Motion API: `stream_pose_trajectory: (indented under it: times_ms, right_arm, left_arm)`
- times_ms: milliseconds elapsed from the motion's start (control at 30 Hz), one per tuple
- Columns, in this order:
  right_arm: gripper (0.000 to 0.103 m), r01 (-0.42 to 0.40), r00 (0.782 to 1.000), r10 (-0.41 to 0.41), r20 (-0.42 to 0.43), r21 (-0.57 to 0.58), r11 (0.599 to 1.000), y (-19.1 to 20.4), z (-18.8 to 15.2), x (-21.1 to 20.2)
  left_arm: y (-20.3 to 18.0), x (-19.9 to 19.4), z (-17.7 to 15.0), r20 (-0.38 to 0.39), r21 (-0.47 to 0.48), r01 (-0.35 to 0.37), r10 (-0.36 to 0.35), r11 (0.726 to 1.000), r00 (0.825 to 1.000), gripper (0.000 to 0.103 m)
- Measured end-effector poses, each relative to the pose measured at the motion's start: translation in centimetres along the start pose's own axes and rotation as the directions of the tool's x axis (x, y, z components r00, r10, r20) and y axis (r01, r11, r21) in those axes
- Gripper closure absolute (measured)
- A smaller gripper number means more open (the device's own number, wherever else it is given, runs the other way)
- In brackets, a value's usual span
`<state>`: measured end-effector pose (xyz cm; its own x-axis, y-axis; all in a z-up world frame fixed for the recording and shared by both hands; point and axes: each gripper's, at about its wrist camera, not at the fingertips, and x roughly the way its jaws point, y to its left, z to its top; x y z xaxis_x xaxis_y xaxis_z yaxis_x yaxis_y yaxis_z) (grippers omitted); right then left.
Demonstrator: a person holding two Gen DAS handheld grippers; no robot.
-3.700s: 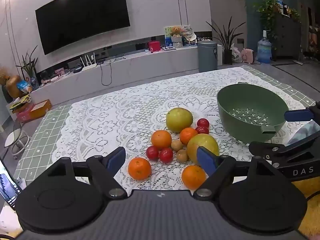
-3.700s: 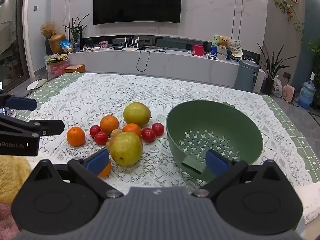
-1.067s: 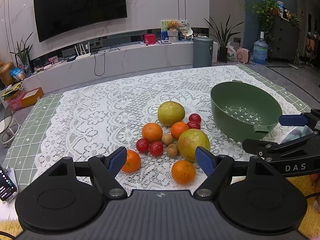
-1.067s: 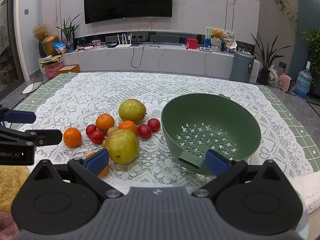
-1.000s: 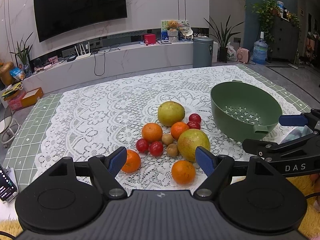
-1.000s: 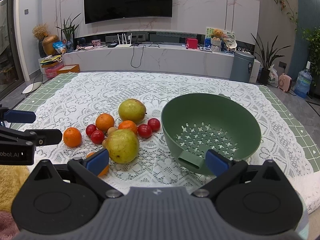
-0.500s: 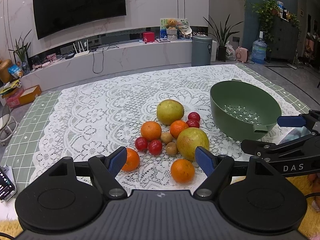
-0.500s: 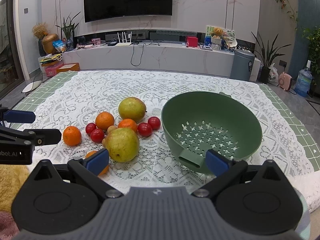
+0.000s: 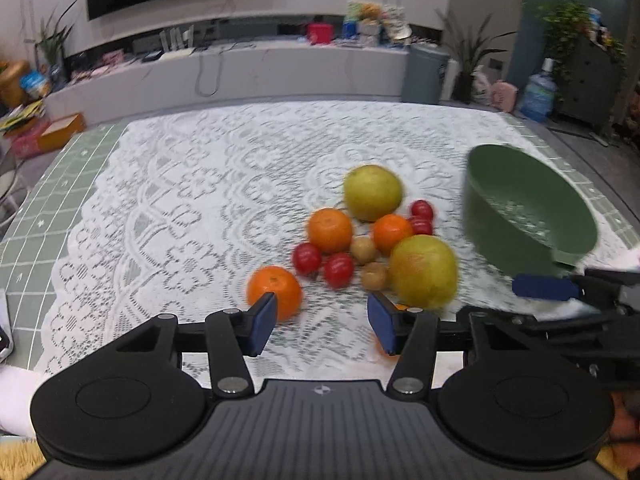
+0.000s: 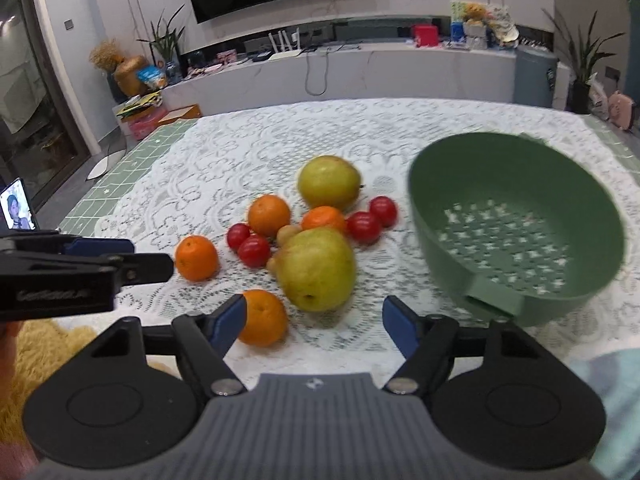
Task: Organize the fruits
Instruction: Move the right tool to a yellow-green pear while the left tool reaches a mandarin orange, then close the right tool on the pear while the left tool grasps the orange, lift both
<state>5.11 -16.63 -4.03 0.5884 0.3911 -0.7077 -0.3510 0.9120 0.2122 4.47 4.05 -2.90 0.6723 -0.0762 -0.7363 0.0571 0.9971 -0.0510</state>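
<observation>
A cluster of fruit lies on the lace tablecloth: two yellow-green pears (image 10: 316, 268) (image 10: 328, 182), several oranges (image 10: 262, 317) (image 10: 197, 258), red cherry tomatoes (image 10: 253, 251) and small brown fruits. A green colander bowl (image 10: 516, 224) stands empty to their right; it also shows in the left wrist view (image 9: 528, 212). My left gripper (image 9: 322, 322) is open and empty, just short of the near orange (image 9: 274, 292). My right gripper (image 10: 316, 322) is open and empty, in front of the near pear and an orange.
The lace cloth (image 9: 180, 200) covers a green checked table. A phone (image 10: 16, 209) stands at the table's left edge. A yellow fluffy rug (image 10: 48, 344) lies below the near edge. A TV console with clutter runs along the far wall.
Both grippers have moved forward and dipped toward the fruit, so the fruit sits closer to the fingertips. Both stay open. The fruit and bowl have not moved.
</observation>
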Motion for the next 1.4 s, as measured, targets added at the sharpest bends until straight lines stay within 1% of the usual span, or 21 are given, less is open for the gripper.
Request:
stream_pose_trajectory:
  times_ms: [33,100,167,233,433,500,600,767,833,900,1067,1233,1400]
  right_arm:
    - [0.037,-0.005,1.000,0.005,-0.013,0.009,1.000,0.1,0.1,0.5]
    - [0.041,-0.004,0.999,0.006,-0.042,0.041,0.999,0.0,0.4,1.7]
    - [0.041,-0.001,0.999,0.005,-0.052,0.080,0.997,-0.3,0.7,2.3]
    - [0.041,0.002,0.999,0.004,-0.051,0.115,0.993,-0.6,0.9,2.8]
    - [0.041,0.015,0.999,-0.008,-0.041,0.170,0.985,-0.9,1.5,4.5]
    - [0.041,0.020,0.999,-0.014,-0.032,0.195,0.981,-1.1,1.7,4.9]
    - [0.040,0.024,0.999,-0.019,-0.027,0.222,0.975,-1.3,2.1,5.7]
    - [0.039,0.017,0.999,-0.008,-0.036,0.250,0.968,-1.6,2.4,6.8]
    - [0.038,0.014,0.999,-0.002,-0.047,0.261,0.965,-1.7,2.4,7.2]
    - [0.038,0.011,0.999,0.001,-0.044,0.270,0.963,-1.8,2.4,7.3]
    - [0.038,0.010,0.998,0.005,-0.058,0.259,0.966,-1.7,2.3,7.6]
    - [0.039,0.011,0.998,0.003,-0.055,0.253,0.967,-1.6,2.3,7.8]
    - [0.040,0.005,0.999,0.007,-0.048,0.256,0.967,-1.8,2.1,7.6]
  left_arm:
    - [0.3,0.4,0.2,-0.007,-0.006,-0.004,0.004,1.000,1.000,0.041]
    - [0.7,1.3,0.4,-0.022,-0.011,-0.016,0.016,1.000,1.000,0.041]
    - [1.2,2.3,0.6,-0.042,-0.020,-0.037,0.036,0.999,0.998,0.041]
    - [1.6,3.4,0.7,-0.058,-0.034,-0.043,0.041,0.998,0.997,0.040]
    - [2.3,5.5,0.4,-0.083,-0.057,-0.029,0.024,0.998,0.996,0.038]
    - [2.5,6.1,0.4,-0.093,-0.071,-0.029,0.022,0.997,0.995,0.035]
    - [2.9,6.8,0.3,-0.099,-0.094,-0.025,0.016,0.995,0.995,0.033]
    - [3.6,8.1,0.3,-0.132,-0.147,-0.024,0.004,0.989,0.991,0.034]
    - [3.8,8.3,0.3,-0.129,-0.158,-0.020,-0.001,0.987,0.992,0.037]
    - [3.9,8.5,0.3,-0.130,-0.169,-0.017,-0.005,0.985,0.992,0.042]
    - [4.0,8.6,0.3,-0.123,-0.179,-0.015,-0.007,0.984,0.992,0.048]
    - [4.0,8.6,0.2,-0.116,-0.178,-0.010,-0.010,0.984,0.993,0.050]
    - [4.7,8.3,0.1,-0.098,-0.217,0.023,-0.045,0.976,0.994,0.051]
